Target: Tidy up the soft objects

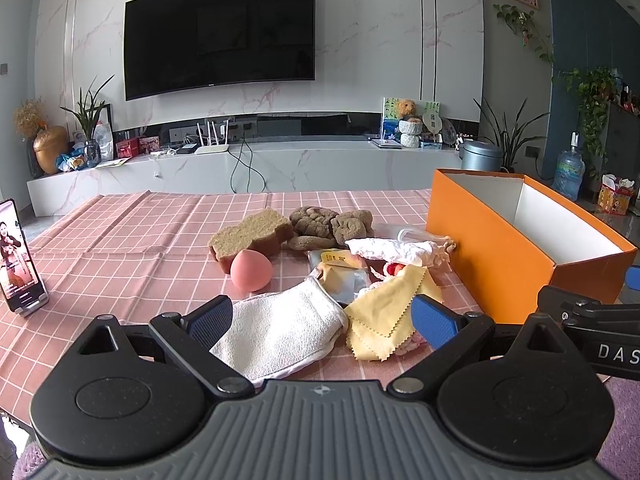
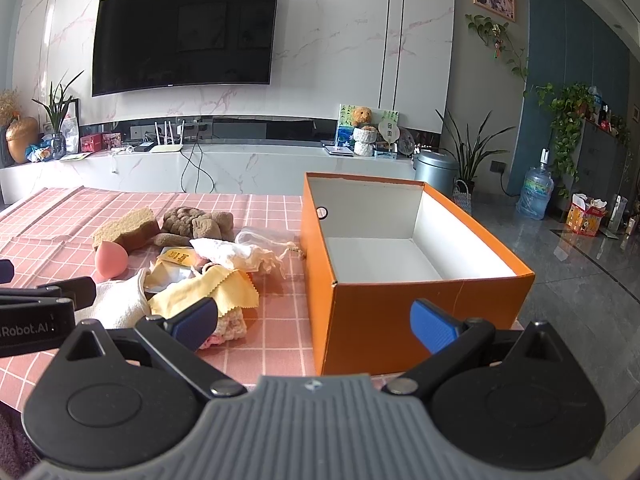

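A pile of soft things lies on the pink checked tablecloth (image 1: 120,248): a white towel mitt (image 1: 280,328), a yellow cloth (image 1: 384,312), a pink egg sponge (image 1: 251,270), a tan sponge (image 1: 252,234), brown sponges (image 1: 328,222) and a white pouch (image 1: 392,249). My left gripper (image 1: 322,318) is open, its fingers on either side of the mitt and yellow cloth, holding nothing. My right gripper (image 2: 316,320) is open and empty in front of the orange box (image 2: 400,304), which is empty inside. The pile sits left of the box (image 1: 492,264).
A phone on a stand (image 1: 18,256) is at the table's left edge. Packets (image 1: 340,272) and a clear bag (image 1: 412,234) lie in the pile. Beyond the table are a TV wall and low cabinet (image 1: 280,160). Floor lies right of the box.
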Motion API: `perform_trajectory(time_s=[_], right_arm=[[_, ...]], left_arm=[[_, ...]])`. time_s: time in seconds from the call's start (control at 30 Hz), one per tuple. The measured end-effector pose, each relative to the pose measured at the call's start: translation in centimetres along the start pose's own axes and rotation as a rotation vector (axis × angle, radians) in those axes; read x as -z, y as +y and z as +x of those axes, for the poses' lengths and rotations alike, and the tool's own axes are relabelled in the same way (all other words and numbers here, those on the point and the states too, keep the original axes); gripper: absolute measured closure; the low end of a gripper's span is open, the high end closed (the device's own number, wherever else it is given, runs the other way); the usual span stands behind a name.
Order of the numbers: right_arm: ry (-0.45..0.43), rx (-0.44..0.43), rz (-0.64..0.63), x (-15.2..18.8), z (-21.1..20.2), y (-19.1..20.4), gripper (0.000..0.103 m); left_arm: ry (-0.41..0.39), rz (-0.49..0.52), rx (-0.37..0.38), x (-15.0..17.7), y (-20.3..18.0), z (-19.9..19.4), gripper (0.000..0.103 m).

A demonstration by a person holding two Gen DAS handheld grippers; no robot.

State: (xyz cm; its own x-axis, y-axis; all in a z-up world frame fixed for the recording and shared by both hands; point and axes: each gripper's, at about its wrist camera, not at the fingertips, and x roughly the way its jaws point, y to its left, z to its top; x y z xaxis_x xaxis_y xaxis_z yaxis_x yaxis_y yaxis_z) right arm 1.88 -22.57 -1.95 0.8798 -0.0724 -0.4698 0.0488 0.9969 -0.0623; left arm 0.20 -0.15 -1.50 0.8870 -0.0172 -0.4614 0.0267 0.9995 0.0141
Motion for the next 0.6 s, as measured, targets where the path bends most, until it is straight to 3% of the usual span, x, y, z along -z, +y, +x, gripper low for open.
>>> perform_trajectory(time_s=[0.6], right_arm=[[0.006, -0.001, -0.001, 0.08, -0.02, 0.06, 0.002]], left_arm=[[0.008, -0.005, 0.012, 0.36, -0.04, 0.11, 0.0]])
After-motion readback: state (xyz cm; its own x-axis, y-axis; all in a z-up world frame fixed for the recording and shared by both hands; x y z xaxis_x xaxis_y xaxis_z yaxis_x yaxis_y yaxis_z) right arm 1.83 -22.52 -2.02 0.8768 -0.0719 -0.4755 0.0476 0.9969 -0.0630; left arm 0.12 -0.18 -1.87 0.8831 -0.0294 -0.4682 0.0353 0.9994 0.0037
